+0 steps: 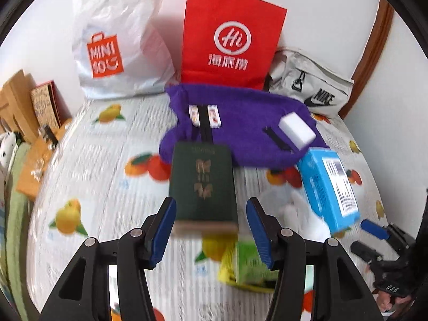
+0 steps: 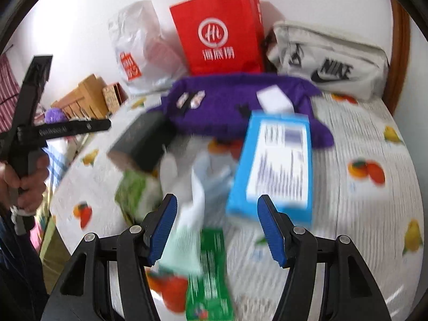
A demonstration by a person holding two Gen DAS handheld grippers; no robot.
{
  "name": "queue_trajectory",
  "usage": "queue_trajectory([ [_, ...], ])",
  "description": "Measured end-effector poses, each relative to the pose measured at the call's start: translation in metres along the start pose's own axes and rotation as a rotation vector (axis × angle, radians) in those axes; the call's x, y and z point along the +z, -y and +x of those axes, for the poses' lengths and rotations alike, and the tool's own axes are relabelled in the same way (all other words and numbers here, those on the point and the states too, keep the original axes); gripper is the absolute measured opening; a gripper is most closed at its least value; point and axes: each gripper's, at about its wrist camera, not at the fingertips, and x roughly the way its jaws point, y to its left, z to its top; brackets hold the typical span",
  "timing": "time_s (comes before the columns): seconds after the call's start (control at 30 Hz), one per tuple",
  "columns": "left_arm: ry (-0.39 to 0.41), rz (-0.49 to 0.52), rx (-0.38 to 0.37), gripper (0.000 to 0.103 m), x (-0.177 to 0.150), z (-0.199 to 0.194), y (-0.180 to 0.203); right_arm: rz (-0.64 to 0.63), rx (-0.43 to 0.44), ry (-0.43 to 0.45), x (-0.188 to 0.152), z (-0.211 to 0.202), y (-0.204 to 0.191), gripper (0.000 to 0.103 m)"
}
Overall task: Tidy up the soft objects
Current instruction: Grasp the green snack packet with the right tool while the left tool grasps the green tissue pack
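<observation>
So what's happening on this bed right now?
A person holds a gripper in each hand over a fruit-print bedspread strewn with items. The left gripper is open with a dark green booklet lying between its fingers, not pinched. The right gripper is open too, above a blue box and green packet. A purple cloth lies in front of three bags against the wall.

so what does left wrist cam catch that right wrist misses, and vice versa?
Left wrist only: the left gripper, jaws open, with the dark green booklet in front of them, and the yellow-green packet below.

Right wrist only: the right gripper, jaws open, over a green sachet and pale wrappers; the person's hand on the other gripper's handle at the left edge.

Both: red paper bag, white Miniso bag, Nike pouch, purple cloth, blue box, fruit-print sheet.
</observation>
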Motion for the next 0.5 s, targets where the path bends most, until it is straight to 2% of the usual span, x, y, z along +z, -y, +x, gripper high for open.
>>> queue_trajectory([
  [0.23,-0.028,-0.006,-0.018,0.052,-0.036,0.001,0.002,-0.048,-0.019,-0.090,-0.054,0.014,-0.006,0.062],
  [0.4,-0.043,-0.006,-0.019,0.052,-0.051,0.003,0.003,-0.065,-0.031,-0.131,-0.072,0.032,-0.011,0.062],
  [0.5,-0.052,-0.001,-0.018,0.052,-0.058,0.004,0.004,-0.116,-0.070,-0.115,-0.078,0.038,-0.019,0.062],
])
